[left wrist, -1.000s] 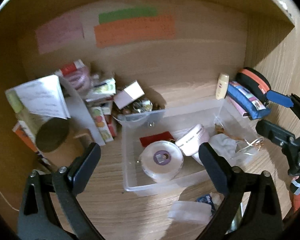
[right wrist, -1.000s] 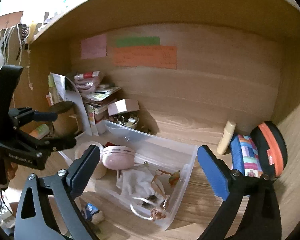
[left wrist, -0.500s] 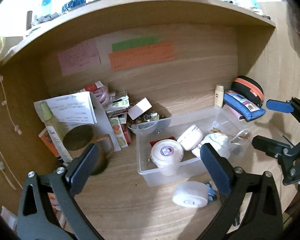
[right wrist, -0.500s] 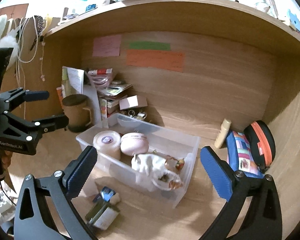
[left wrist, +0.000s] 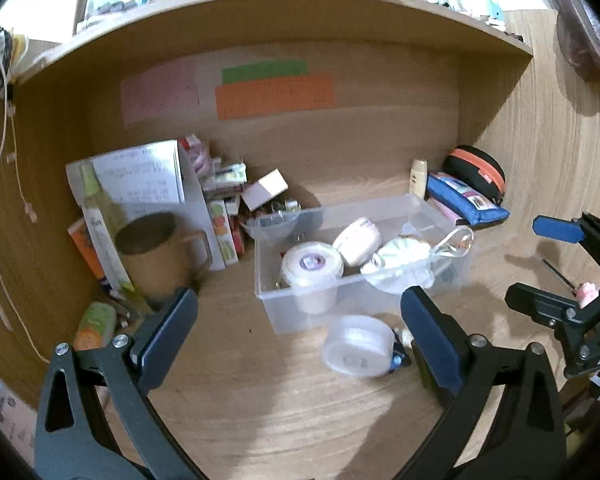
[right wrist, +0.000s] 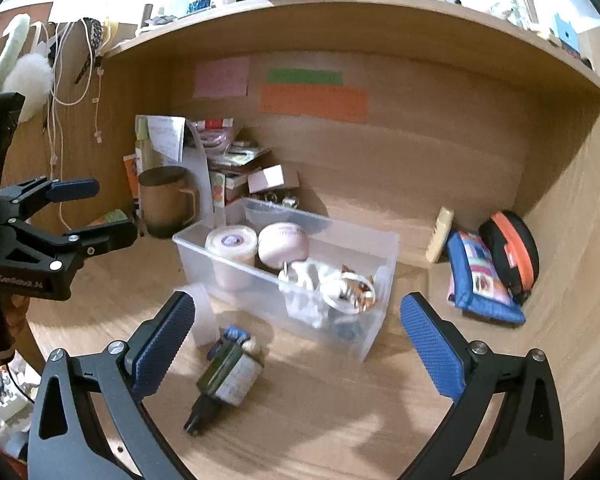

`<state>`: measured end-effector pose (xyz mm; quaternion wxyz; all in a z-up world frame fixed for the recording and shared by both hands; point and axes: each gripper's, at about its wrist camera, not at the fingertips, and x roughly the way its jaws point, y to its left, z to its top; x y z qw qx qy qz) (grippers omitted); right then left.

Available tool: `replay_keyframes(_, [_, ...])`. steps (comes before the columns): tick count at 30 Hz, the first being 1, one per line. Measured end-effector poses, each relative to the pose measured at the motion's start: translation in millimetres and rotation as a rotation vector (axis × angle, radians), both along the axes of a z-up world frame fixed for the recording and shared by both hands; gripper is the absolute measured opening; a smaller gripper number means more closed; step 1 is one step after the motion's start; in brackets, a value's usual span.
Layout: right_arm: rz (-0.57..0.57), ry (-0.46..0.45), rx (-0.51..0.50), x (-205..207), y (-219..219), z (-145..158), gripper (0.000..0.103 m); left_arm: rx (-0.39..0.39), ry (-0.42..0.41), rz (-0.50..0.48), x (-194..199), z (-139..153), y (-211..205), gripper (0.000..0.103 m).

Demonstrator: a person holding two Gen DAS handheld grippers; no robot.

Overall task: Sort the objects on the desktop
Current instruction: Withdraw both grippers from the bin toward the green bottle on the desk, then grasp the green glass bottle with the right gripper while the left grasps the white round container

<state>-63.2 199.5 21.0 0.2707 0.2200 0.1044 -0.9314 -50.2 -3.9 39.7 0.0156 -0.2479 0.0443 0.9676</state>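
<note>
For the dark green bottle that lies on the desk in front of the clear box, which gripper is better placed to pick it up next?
Probably the right gripper. It is open and empty, and the dark green bottle lies just below its gap. In the left wrist view, a round translucent container nearly hides the bottle from the left gripper.

Pink (right wrist: 221,77), green (right wrist: 305,77) and orange notes (right wrist: 313,103) on the wooden back panel (right wrist: 420,140).

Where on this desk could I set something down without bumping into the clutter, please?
Bare wood lies between the clear bin and the blue pouch, behind the bin toward the back wall, and in the near foreground right of the dark bottle. It is crowded at back left around the brown mug and stacked boxes, and just before the bin by the translucent lid.
</note>
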Motion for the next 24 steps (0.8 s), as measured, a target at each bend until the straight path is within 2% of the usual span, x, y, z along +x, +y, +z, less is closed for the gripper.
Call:
replay_keyframes(8, [0.011, -0.095, 0.019, 2, -4, -32, 0.103, 0.047, -0.083, 0.007, -4, -34, -1, 0.103])
replay_keyframes(16, [0.045, -0.152, 0.067, -5, -26, -63, 0.102, 0.039, -0.178, -0.002, -13, -69, 5, 0.103])
replay_keyframes(21, [0.071, -0.213, 0.117, -19, -41, -79, 0.100, 0.051, -0.224, -0.015, -26, -82, 7, 0.103])
replay_keyframes(24, [0.086, -0.243, 0.130, -24, -45, -84, 0.090, 0.049, -0.241, -0.024, -35, -86, 9, 0.103])
